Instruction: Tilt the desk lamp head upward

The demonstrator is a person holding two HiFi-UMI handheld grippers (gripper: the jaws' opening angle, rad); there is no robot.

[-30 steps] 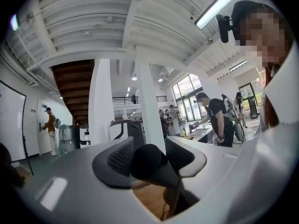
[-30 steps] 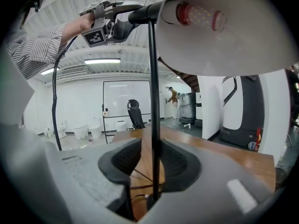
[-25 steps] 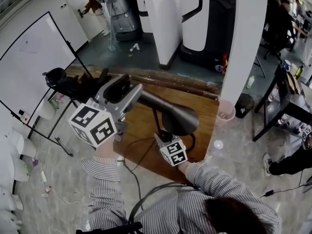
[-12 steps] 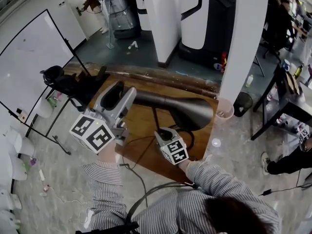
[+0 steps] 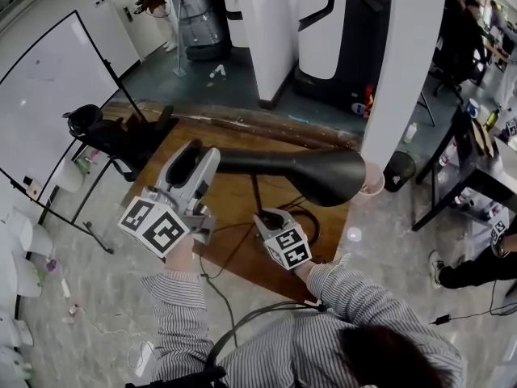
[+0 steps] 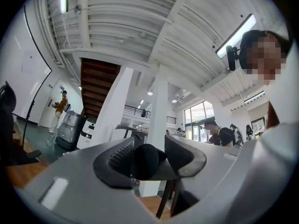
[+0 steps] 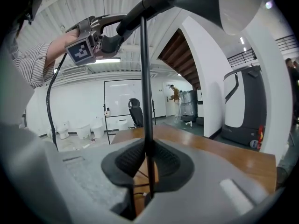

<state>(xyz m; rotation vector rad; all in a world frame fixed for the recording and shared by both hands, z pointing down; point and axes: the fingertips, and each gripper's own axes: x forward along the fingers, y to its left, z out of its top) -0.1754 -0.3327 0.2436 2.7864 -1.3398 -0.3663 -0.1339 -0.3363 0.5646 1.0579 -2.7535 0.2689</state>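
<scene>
The black desk lamp stands on the wooden table (image 5: 226, 204). Its cone head (image 5: 323, 175) lies about level, mouth to the right, and shows from below as the shade (image 7: 219, 3). My left gripper (image 5: 212, 162) is shut on the rounded rear end of the lamp head (image 6: 145, 161). It appears in the right gripper view as the left gripper (image 7: 105, 36). The thin upright lamp stem (image 5: 257, 191) runs between the jaws of my right gripper (image 5: 263, 215). That right gripper (image 7: 147, 164) is shut on the stem (image 7: 145, 101), low down. The lamp base is hidden behind it.
A black cable (image 5: 230, 253) trails off the table's near edge. White pillars (image 5: 404, 63) rise just behind the table. A black office chair (image 5: 93, 132) and a whiteboard (image 5: 56, 95) stand at the left, and a pale bin (image 5: 373, 186) at the table's right end.
The lamp head has swung up from pointing downward to about level. My left gripper dropped lower with the head's rear end. The right gripper stayed on the stem.
</scene>
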